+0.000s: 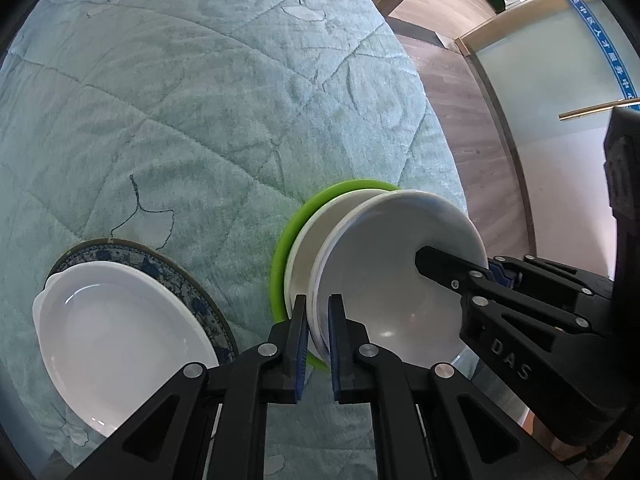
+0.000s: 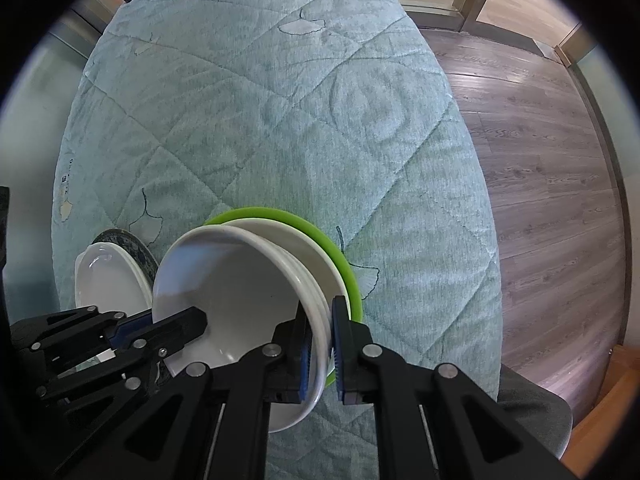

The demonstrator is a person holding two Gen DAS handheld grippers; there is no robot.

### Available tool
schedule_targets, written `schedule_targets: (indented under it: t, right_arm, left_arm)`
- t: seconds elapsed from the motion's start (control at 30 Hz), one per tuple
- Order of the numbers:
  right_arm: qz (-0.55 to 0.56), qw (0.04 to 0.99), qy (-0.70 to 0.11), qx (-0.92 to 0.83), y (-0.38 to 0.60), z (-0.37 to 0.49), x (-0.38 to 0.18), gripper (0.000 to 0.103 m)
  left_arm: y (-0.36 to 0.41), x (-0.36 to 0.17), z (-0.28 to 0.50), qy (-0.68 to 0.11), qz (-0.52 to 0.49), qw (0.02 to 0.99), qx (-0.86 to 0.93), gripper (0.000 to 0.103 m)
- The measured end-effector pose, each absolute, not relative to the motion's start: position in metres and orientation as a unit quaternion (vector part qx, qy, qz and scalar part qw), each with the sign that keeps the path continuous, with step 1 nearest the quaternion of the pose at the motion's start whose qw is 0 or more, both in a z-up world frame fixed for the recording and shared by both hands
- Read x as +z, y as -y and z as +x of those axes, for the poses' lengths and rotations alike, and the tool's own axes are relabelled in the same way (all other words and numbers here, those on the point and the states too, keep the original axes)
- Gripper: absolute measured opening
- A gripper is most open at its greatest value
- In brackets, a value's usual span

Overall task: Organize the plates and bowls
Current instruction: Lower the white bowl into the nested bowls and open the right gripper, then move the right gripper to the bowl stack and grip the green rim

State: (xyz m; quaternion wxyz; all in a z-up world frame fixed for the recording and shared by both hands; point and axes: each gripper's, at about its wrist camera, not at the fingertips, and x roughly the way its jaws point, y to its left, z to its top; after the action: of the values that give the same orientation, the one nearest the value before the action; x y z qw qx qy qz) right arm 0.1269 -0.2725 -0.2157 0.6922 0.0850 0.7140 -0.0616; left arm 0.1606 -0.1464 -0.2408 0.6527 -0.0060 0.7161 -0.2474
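A white bowl sits on top of another white bowl and a green plate. My left gripper is shut on the top bowl's left rim. My right gripper is shut on the same bowl's right rim, and it shows at the right of the left wrist view. The lower white bowl and the green plate lie under it. To the left a white dish rests on a blue patterned plate; both also show in the right wrist view, the dish and the plate.
A quilted pale teal cloth covers the round table. Wooden floor lies to the right. A glass partition with a blue band stands beyond the table. A grey chair seat shows at the lower right.
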Motion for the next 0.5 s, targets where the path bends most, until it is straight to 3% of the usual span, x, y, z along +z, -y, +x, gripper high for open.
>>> schedule_targets:
  t: [0.5]
  right_arm:
    - [0.073, 0.687, -0.721, -0.063, 0.264, 0.127, -0.226, 0.011]
  left_arm:
    - [0.083, -0.173, 0.142, -0.651, -0.013, 0.721, -0.236, 0.012]
